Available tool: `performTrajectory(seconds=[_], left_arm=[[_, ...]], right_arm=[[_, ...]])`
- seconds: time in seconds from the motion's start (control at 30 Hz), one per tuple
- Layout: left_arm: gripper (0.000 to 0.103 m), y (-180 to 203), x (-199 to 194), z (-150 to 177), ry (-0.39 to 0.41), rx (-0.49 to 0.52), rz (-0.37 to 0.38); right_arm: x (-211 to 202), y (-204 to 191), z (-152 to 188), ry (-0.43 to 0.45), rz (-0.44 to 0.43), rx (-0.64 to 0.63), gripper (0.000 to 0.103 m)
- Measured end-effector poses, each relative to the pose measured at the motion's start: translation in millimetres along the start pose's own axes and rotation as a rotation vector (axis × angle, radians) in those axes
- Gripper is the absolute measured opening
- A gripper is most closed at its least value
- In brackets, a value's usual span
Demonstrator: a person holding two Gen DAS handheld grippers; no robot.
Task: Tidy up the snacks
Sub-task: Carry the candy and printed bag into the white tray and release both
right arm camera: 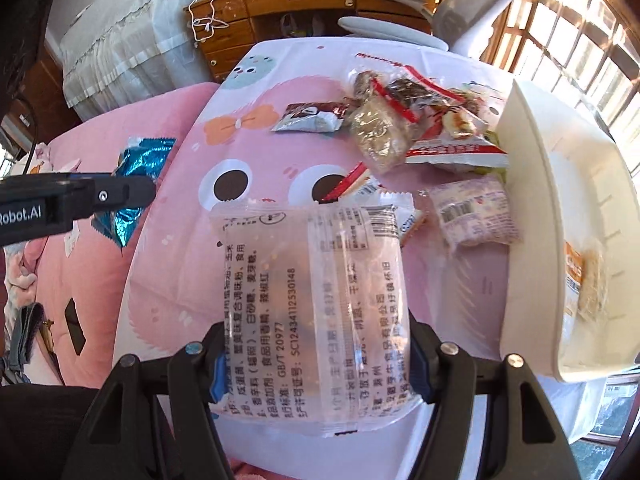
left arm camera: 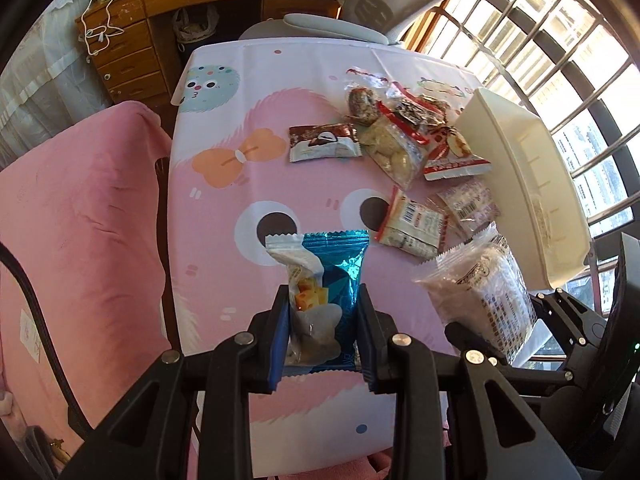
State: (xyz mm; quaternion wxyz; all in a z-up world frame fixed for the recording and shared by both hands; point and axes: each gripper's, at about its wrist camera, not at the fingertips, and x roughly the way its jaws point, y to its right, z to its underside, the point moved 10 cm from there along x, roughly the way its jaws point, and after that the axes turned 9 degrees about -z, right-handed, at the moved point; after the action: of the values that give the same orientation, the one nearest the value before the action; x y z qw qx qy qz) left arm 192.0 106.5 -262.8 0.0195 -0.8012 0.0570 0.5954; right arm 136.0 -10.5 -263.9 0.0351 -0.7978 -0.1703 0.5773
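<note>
My left gripper is shut on a blue foil snack packet, held above the pink tablecloth. It also shows in the right wrist view at the left. My right gripper is shut on a clear white snack packet with printed text; it shows in the left wrist view at the right. A pile of loose snack packets lies at the far right of the table, beside a white plastic bin. The bin holds one packet.
A pink cushioned seat stands left of the table. A wooden desk with drawers and a grey office chair are behind it. A barred window is on the right.
</note>
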Motion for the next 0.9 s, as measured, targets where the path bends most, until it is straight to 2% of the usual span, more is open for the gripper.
performTrajectory(seconds=[0.23, 0.5, 0.9], left_arm=[[0.028, 47, -17, 2, 0.03, 0.067, 0.039], [0.028, 108, -32, -8, 0.081, 0.074, 0.064], [0.028, 208, -44, -27, 0.16, 0.075, 0.092]], right_arm=[[-42, 26, 4, 0.079, 0.0, 0.043, 0.067], [-84, 69, 5, 0.145, -0.027, 0.03, 0.067], [-119, 143, 5, 0.167, -0.042, -0.035, 0.067]])
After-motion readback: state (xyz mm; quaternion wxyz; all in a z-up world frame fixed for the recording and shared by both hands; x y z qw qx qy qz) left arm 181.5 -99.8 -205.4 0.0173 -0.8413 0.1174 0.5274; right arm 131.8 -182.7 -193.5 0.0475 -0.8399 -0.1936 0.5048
